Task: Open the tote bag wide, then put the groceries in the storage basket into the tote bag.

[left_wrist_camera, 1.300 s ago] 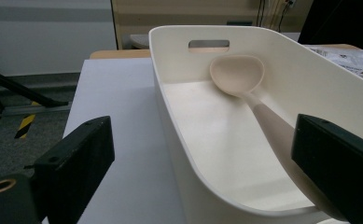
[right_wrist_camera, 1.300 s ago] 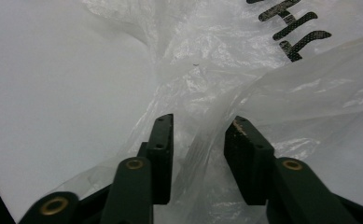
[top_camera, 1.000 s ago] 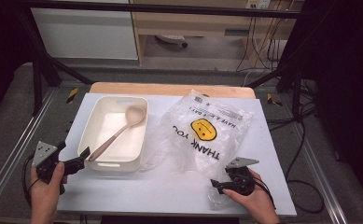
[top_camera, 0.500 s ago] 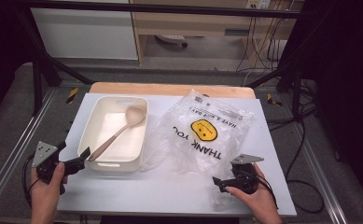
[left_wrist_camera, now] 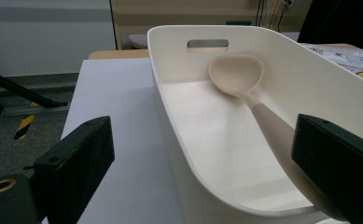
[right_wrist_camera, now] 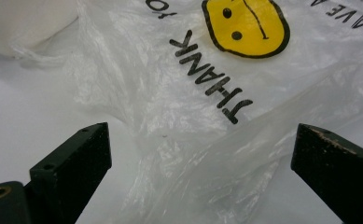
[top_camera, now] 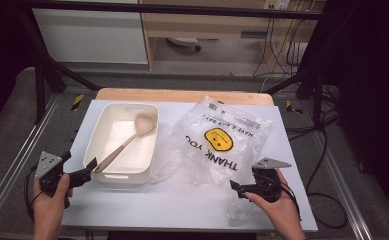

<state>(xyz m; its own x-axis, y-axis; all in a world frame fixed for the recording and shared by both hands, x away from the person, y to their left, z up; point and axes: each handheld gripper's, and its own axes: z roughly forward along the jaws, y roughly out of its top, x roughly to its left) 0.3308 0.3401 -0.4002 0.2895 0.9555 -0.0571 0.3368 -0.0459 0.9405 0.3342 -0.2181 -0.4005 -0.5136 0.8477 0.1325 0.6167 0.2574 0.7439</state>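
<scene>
Apparently we are at the approach: from above, the left hand-held gripper (top_camera: 88, 171) nears the wooden spoon (top_camera: 127, 141) in the white tub (top_camera: 152, 150) on the worktop (top_camera: 182, 205). Its view shows jaws wide, empty, straddling the tub's wall. The right hand-held gripper (right_wrist_camera: 202, 186), gaping, faces the plastic bag (right_wrist_camera: 207, 93); we must grip next.

light: bright on table (top_camera: 182, 205), dim surround | shadows: soft | focus: near tongs blurred
</scene>
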